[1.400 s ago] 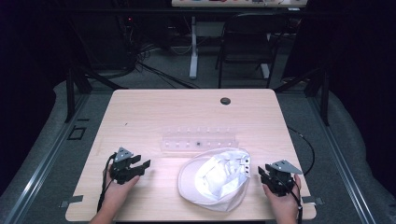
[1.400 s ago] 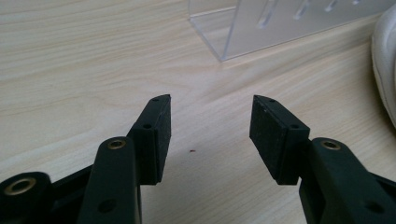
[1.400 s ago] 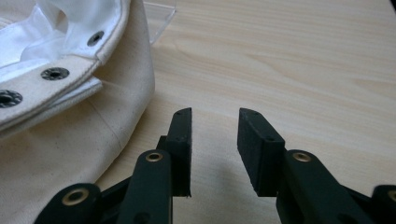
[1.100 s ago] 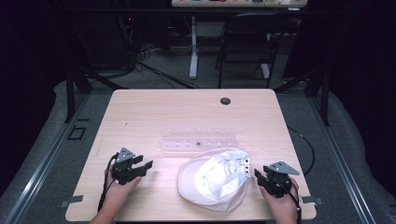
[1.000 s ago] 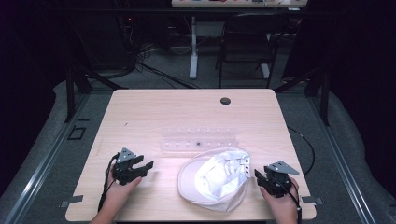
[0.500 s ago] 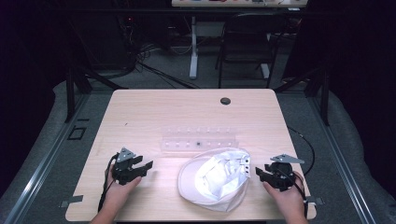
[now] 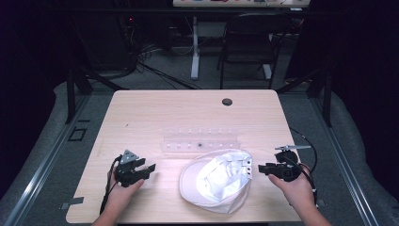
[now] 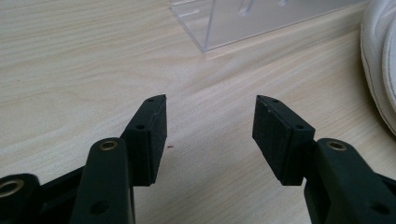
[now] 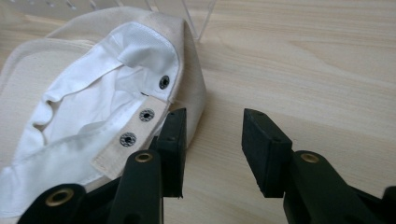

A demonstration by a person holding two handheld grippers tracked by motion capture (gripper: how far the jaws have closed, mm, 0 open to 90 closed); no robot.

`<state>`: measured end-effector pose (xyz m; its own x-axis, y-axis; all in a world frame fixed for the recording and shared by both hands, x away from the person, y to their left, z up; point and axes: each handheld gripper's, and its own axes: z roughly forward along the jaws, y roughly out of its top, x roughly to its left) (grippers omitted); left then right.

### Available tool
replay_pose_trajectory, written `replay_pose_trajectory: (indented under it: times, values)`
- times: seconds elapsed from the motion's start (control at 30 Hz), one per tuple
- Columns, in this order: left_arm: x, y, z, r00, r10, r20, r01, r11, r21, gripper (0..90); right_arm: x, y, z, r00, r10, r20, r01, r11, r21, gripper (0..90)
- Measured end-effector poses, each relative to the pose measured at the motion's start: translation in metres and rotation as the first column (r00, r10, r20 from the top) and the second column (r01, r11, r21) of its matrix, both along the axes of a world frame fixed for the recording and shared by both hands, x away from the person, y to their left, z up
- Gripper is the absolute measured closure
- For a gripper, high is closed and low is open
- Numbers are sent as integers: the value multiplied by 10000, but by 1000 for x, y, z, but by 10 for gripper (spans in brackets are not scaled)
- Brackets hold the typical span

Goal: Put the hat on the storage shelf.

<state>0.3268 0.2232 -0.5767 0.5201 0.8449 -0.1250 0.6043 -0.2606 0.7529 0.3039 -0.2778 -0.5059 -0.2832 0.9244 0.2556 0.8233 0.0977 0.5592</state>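
Observation:
A cream cap (image 7: 216, 181) lies upside down on the table's near middle, its white lining and snap strap (image 9: 135, 126) facing up. My right gripper (image 7: 263, 168) stands open just right of the cap, its left jaw beside the strap end and bare wood between the jaws. In the right gripper view the right gripper (image 9: 212, 133) holds nothing. My left gripper (image 7: 147, 168) rests open on the table left of the cap, a gap away. In the left gripper view the left gripper (image 8: 209, 122) has bare wood between its jaws, and the cap's brim (image 8: 380, 60) shows at the right edge.
A clear plastic rack (image 7: 201, 140) lies just beyond the cap, with its corner (image 8: 243, 21) ahead of the left gripper. A round grommet hole (image 7: 227, 101) sits near the wooden table's (image 7: 160, 113) far edge. A chair (image 7: 247, 44) and cables stand behind.
My right hand has shifted slightly right and turned, so the gripper now points left at the cap's strap. The left gripper and the cap have stayed put.

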Motion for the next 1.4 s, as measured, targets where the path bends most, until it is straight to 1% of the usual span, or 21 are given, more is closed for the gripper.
replay_pose_trajectory:
  times: [0.07,0.2,0.23,0.33,0.43,0.53,0.67,0.7,0.77,0.8,0.83,0.9,0.93,0.97,1.03,1.07,1.13,1.23,1.27,1.33,1.4]
  values:
    - [0,0,0,10000,8,10,-8,10000,18,457,1,1,2,10000,-7,-41,7,10000,5,610]
    - [0,0,-1,10000,85,-28,-86,10000,-49,456,7,9,9,9980,272,-576,-259,9994,235,609]
    - [0,0,-1,10000,85,-28,-86,10000,-49,456,7,9,9,9980,272,-576,-259,9994,235,609]
    - [0,0,0,9999,95,-58,-95,10000,-29,456,14,16,12,9916,391,-1232,-315,9976,624,599]
    - [0,0,-1,10000,29,-89,-29,10000,-12,456,19,19,14,9886,437,-1439,-347,9973,644,595]
    - [0,0,-1,10000,59,-59,-59,10000,-10,456,24,22,16,9815,410,-1871,-232,9951,960,583]
    - [0,0,-1,10000,24,-58,-24,10000,-48,456,28,25,15,9751,394,-2182,-193,9954,934,570]
    - [0,0,-1,10000,25,-51,-25,10000,-46,455,30,26,14,9666,433,-2525,-155,9937,1108,558]
    - [0,0,-1,10000,19,-58,-19,10000,-56,455,30,27,12,9667,291,-2543,38,9918,1277,553]
    - [0,0,-1,10000,12,-70,-13,10000,-61,455,32,28,9,9595,136,-2814,297,9884,1489,543]
    - [0,-1,-1,10000,3,-67,-3,10000,-72,455,34,26,7,9532,305,-3009,173,9878,1549,537]
    - [0,-1,0,10000,-10,-84,9,10000,-59,455,34,26,6,9506,201,-3099,348,9847,1706,533]
    - [0,-1,0,10000,-19,-88,18,10000,-61,455,36,24,1,9416,138,-3365,560,9788,1968,527]
    - [0,0,-1,10000,-37,-86,36,10000,-32,455,37,23,-1,9387,122,-3445,579,9796,1924,526]
    - [0,-1,-1,9999,-41,-95,41,10000,-36,455,38,22,-7,9351,48,-3543,763,9737,2146,525]
    - [0,0,-1,9999,-53,-105,52,10000,-32,455,39,21,-9,9302,199,-3664,595,9772,2040,526]
    - [0,-1,-1,9999,-57,-103,57,10000,-22,455,40,21,-11,9231,227,-3839,692,9722,2237,525]
    - [1,-1,-1,9999,-62,-116,62,10000,-11,455,40,23,-16,9203,249,-3904,774,9666,2442,524]
    - [1,-1,-1,9999,-65,-118,64,10000,-12,455,40,23,-17,9163,311,-3993,759,9655,2492,522]
    - [0,-1,-1,9999,-60,-104,60,10000,-7,455,41,26,-20,9158,272,-4006,834,9630,2561,515]
    - [1,-1,-1,9999,-69,-108,69,10000,-1,455,42,26,-21,9078,287,-4183,913,9602,2638,513]
